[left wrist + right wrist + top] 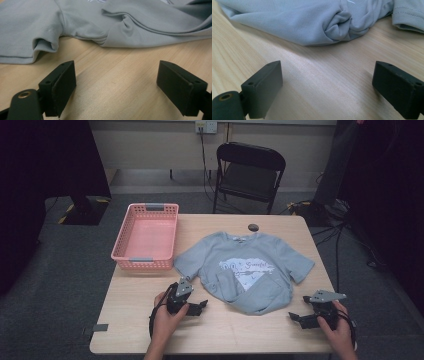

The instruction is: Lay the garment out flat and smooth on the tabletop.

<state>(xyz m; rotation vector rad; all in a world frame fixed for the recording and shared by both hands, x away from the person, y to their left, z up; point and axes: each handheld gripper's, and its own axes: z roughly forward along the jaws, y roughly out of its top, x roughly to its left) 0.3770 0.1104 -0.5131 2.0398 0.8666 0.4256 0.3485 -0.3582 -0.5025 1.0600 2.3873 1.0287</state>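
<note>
two grippers: left gripper (pixel 196 307), right gripper (pixel 300 318), both agape; one t-shirt (pixel 245 270); one basket (pixel 146 263).

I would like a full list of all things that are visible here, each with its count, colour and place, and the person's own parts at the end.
T-shirt: one, light grey-blue with a white print, spread on the middle of the table, its lower hem folded up.
Basket: one, pink plastic, on the table's far left corner, nothing inside.
Small round object: one, dark, on the table beyond the shirt's collar; too small to identify.
Table: one, light wood.
Folding chair: one, black, behind the table.
Wall socket: one, white, on the back wall, with a cable hanging down.
Left gripper: one, black, jaws open, near the shirt's left lower edge, not touching it.
Right gripper: one, black, jaws open, near the shirt's right lower edge.
</note>
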